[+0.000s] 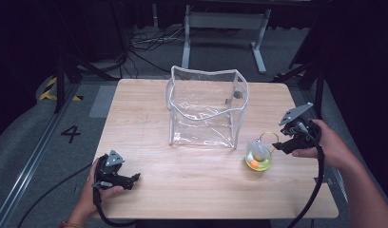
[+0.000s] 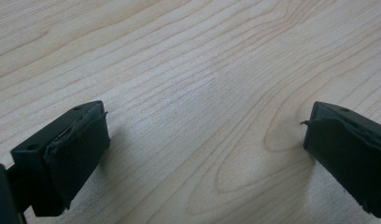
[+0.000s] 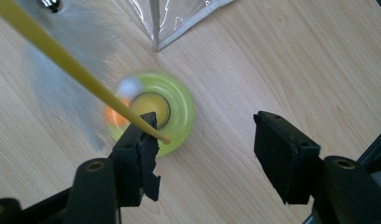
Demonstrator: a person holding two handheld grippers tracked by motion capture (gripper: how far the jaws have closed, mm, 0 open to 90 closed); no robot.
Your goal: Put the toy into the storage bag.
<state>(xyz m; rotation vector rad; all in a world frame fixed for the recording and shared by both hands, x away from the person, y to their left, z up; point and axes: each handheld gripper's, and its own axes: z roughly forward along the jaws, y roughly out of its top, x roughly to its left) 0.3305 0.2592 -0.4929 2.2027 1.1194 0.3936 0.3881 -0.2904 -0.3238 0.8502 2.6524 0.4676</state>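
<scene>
Both grippers black w/ grey 3-cornered top plates, black cables trailing: left gripper (image 1: 117,176), right gripper (image 1: 293,138). Forearms bare; maybe a red-orange wristband (image 1: 68,224) on left

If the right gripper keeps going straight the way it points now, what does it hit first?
Most likely the yellow-green toy, just ahead of the right gripper; its thin yellow rod already crosses one jaw. The clear bag lies beyond. Depth is uncertain.
</scene>
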